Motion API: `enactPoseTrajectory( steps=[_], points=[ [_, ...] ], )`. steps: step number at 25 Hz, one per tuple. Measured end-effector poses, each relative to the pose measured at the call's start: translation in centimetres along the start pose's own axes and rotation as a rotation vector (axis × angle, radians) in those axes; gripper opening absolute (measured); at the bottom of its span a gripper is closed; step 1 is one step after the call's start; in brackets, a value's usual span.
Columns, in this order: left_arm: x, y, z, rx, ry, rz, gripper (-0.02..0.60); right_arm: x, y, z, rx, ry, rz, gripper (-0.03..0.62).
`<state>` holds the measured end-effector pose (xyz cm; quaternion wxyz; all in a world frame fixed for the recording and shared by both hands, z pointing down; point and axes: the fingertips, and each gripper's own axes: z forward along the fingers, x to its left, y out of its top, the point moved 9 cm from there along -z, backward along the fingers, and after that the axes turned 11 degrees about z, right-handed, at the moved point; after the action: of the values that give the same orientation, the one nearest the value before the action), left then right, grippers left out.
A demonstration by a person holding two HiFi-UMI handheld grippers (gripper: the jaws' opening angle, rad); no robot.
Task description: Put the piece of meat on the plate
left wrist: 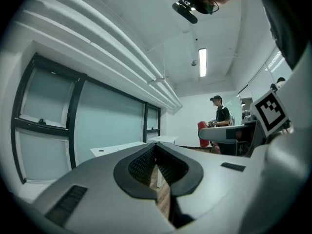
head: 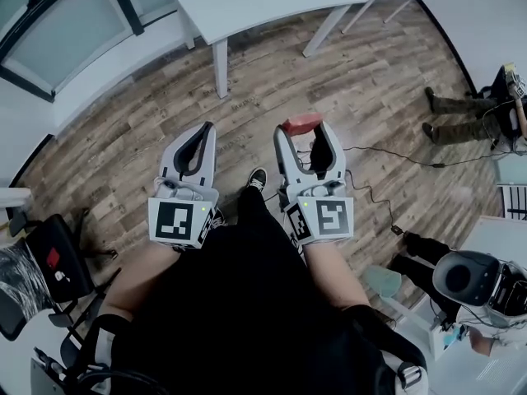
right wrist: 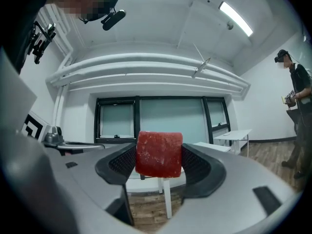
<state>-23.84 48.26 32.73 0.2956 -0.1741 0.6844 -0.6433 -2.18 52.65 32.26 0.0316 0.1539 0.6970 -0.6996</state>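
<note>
A red block of meat [right wrist: 159, 154] sits clamped between the two dark pads of my right gripper [right wrist: 159, 165], filling the gap. From the head view the same meat [head: 301, 124] pokes out at the tip of the right gripper [head: 305, 130], held above a wooden floor. My left gripper [head: 200, 136] hangs beside it at about the same height, jaws closed together with nothing held; in its own view the left gripper [left wrist: 157, 165] shows its pads meeting. No plate shows in any view.
A white table [head: 247, 6] stands ahead on the wood floor [head: 362, 89]. A black chair [head: 49, 257] is at my left. A person [left wrist: 222, 116] stands across the room, another seated person's legs [head: 457, 109] at right. Cables [head: 387, 155] lie on the floor.
</note>
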Motion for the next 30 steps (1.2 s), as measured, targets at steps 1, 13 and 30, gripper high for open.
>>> enactPoseTrajectory(
  steps=[1, 13, 30],
  points=[
    [0.0, -0.1, 0.9, 0.002, 0.002, -0.001, 0.003, -0.6, 0.1, 0.7, 0.002, 0.004, 0.001, 0.29],
    [-1.6, -0.1, 15.1, 0.032, -0.018, 0.013, 0.003, -10.4, 1.8, 9.4, 0.024, 0.046, 0.031, 0.29],
    [-4.6, 1.3, 22.4, 0.033, -0.015, 0.048, 0.003, -16.2, 3.8, 11.3, 0.037, 0.122, 0.042, 0.29]
  ],
)
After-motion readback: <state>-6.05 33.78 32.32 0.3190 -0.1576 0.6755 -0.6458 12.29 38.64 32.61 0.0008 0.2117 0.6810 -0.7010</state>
